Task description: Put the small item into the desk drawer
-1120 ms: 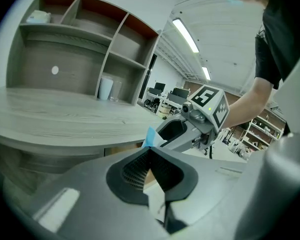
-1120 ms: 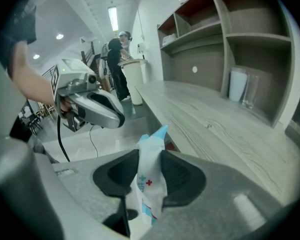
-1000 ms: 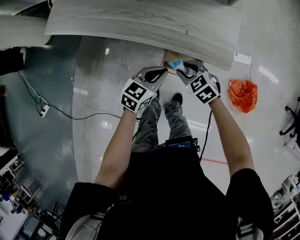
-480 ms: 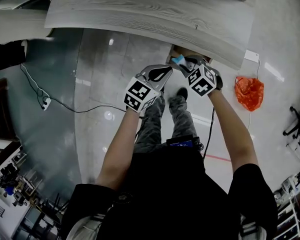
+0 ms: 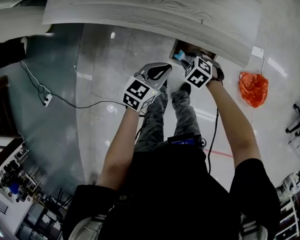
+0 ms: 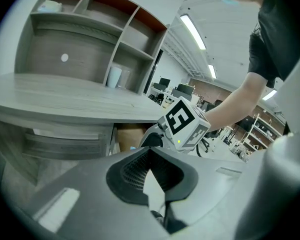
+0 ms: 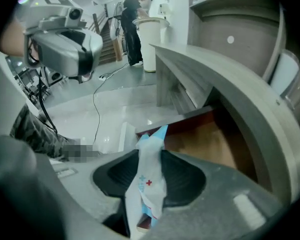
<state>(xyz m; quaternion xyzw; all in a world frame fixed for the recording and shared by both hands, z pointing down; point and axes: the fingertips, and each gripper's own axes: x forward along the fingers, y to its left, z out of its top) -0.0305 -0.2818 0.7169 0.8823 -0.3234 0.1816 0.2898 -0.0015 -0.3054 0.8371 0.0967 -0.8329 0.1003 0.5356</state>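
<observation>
The small item is a white and blue packet [image 7: 146, 184] with a red cross, and my right gripper [image 7: 150, 153] is shut on it. The packet's tip sticks out past the jaws, just above the front edge of the open desk drawer [image 7: 210, 145], whose brown bottom is bare. In the head view the right gripper [image 5: 184, 59] holds the packet [image 5: 179, 57] at the mouth of the drawer [image 5: 196, 50] under the grey wooden desk [image 5: 140, 9]. My left gripper [image 5: 162, 70] hangs beside it on the left, shut on nothing. From the left gripper [image 6: 150, 150] I see the right gripper's marker cube [image 6: 185, 125].
An orange plastic bag [image 5: 253, 88] lies on the glossy floor to the right. A cable with a power strip [image 5: 46, 100] runs at the left. The person's legs [image 5: 177, 114] stand below the drawer. Closed drawers [image 6: 65, 141] sit left of the open one. A person [image 7: 132, 24] stands far off.
The right gripper with the packet has sunk and tipped further down toward the drawer mouth; more of the drawer now shows. The left gripper has drifted slightly lower beside it.
</observation>
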